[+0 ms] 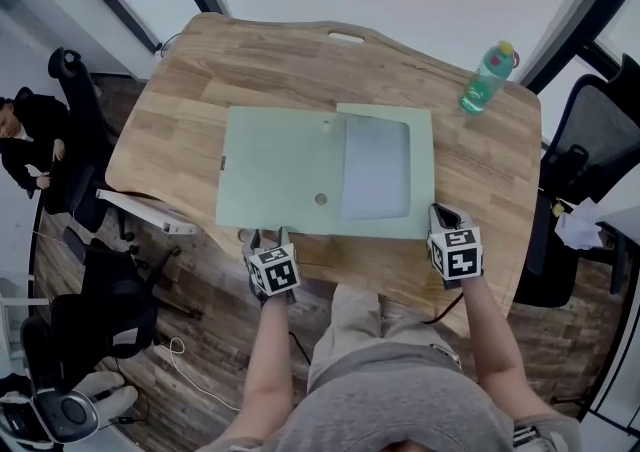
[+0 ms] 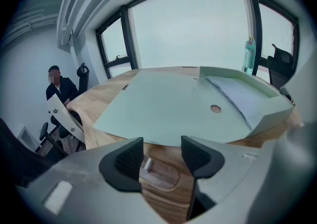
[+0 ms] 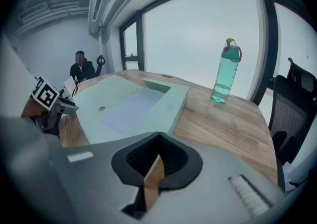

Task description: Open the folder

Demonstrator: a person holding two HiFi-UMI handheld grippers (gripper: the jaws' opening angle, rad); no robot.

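Surface: wooden table (image 1: pixel 250 60)
Left gripper (image 1: pixel 268 236): tilted down at near edge, jaws spread, empty
Right gripper (image 1: pixel 441 211): tilted down, jaws pressed together
Folder (image 1: pixel 280 170): lying open, just beyond both

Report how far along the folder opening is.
Done: the pale green folder lies open, its cover flat on the wooden table, white paper exposed. In hand: nothing; the left gripper is open and empty, the right gripper shut and empty. Left: apparently nothing.
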